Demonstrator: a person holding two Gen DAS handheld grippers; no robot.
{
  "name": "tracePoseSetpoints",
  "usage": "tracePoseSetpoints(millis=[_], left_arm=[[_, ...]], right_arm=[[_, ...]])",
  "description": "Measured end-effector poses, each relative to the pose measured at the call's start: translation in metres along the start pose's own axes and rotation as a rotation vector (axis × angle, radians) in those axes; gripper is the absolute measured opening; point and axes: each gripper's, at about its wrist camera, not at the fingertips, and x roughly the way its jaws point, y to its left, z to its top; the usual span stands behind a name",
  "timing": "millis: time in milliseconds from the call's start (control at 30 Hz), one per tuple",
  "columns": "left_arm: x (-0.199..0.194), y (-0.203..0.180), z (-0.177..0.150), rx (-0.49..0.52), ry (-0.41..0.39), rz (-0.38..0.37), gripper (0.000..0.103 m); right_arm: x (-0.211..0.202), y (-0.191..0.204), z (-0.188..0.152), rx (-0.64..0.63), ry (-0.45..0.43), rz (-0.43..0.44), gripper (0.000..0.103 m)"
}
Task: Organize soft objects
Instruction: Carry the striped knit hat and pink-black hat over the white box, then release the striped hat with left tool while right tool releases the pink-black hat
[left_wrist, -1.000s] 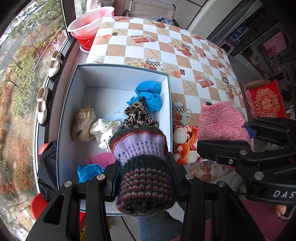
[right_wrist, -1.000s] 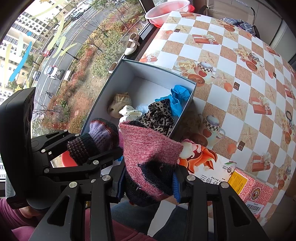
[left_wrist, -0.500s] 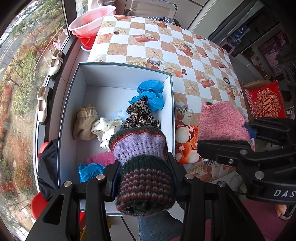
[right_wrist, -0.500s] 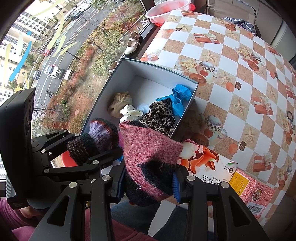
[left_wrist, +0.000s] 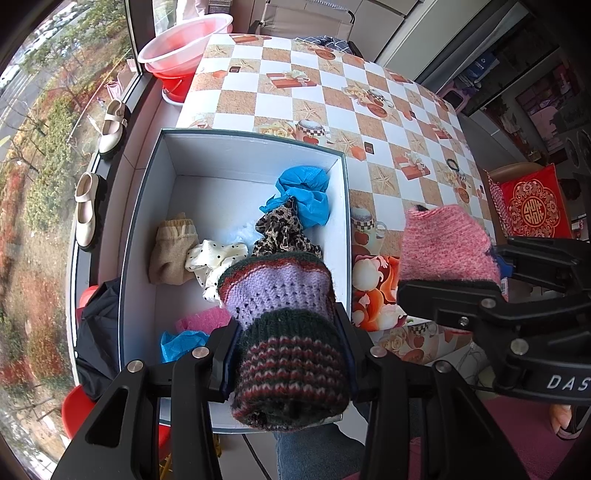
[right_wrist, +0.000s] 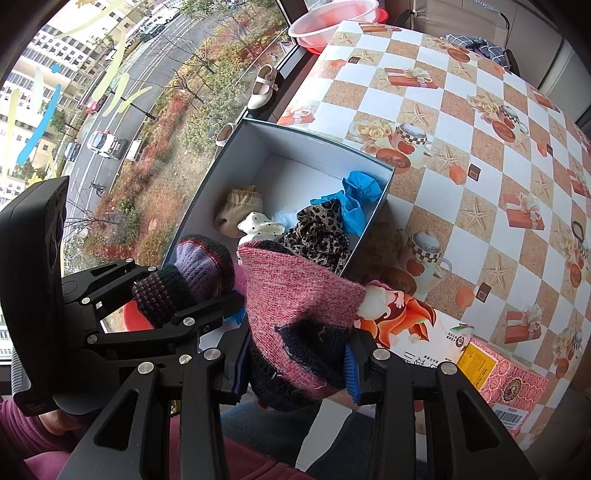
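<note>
While both grippers hang over the near end of the white box (left_wrist: 236, 166) | left gripper (left_wrist: 288, 354) clamped on striped purple knit (left_wrist: 284, 325), above box's near edge | right gripper (right_wrist: 295, 354) clamped on pink knit (right_wrist: 295, 295), just right of box | blue, leopard, dotted, beige cloths inside box

Nothing has changed; the box (left_wrist: 236, 155) sits just as before.

Beyond the checkered tablecloth (left_wrist: 369, 122): pink basin (left_wrist: 184, 42) at the far corner, cream shoes (left_wrist: 110, 125) on the windowsill, red cushion (left_wrist: 532, 206) right.
</note>
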Motion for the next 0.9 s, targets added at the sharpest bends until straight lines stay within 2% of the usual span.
tracePoseSetpoints(millis=[133, 300, 767, 900], left_arm=[[-0.005, 0.006, 0.0, -0.011, -0.013, 0.008, 0.046], [-0.003, 0.012, -0.003, -0.03, 0.0, 0.015, 0.046], [-0.001, 0.032, -0.005, -0.087, 0.004, 0.039, 0.047], [0.001, 0.034, -0.006, -0.089, 0.012, 0.056, 0.055]], right_arm=[[-0.004, -0.002, 0.0, 0.013, -0.016, 0.001, 0.041], [0.001, -0.002, 0.001, 0.017, 0.007, 0.008, 0.041], [0.02, 0.025, 0.021, -0.085, 0.036, -0.001, 0.041], [0.024, 0.032, 0.028, -0.098, 0.036, 0.002, 0.041]])
